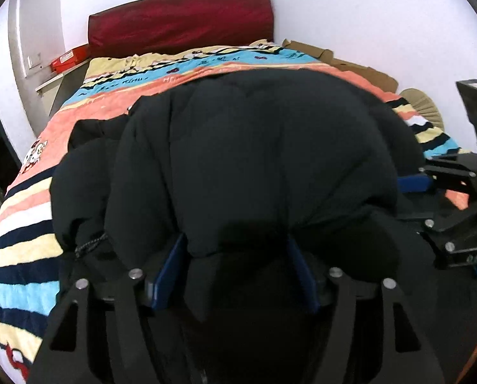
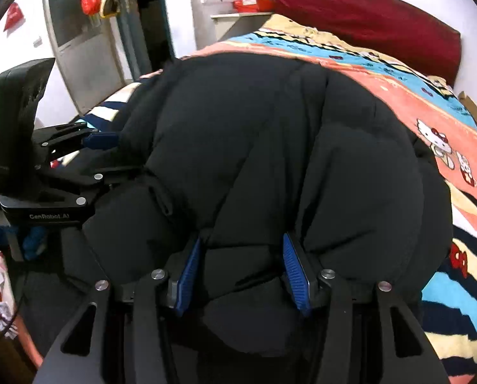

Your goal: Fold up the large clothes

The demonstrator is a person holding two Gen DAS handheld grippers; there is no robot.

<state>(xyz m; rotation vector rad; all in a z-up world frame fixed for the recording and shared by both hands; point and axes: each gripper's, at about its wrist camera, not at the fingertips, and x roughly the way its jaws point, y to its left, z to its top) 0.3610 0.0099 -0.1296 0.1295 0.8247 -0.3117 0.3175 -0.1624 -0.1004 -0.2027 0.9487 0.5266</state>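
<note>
The black puffer jacket (image 1: 254, 147) lies bunched on the bed (image 1: 24, 224), its near edge gathered so it can likely be lifted and folded away toward the red headboard (image 1: 181, 22) at 12 o'clock. At 6 o'clock in its own view, the left hand-held gripper (image 1: 235, 272) points forward and slightly down, clamping a thick padded roll. The right hand-held gripper (image 2: 241, 272), alongside and parallel, likewise pinches the jacket's edge between its blue pads (image 2: 187, 272).

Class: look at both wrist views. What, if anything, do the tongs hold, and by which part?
Both the left tongs and the right tongs grip the black puffer jacket by a bunched near edge.
</note>
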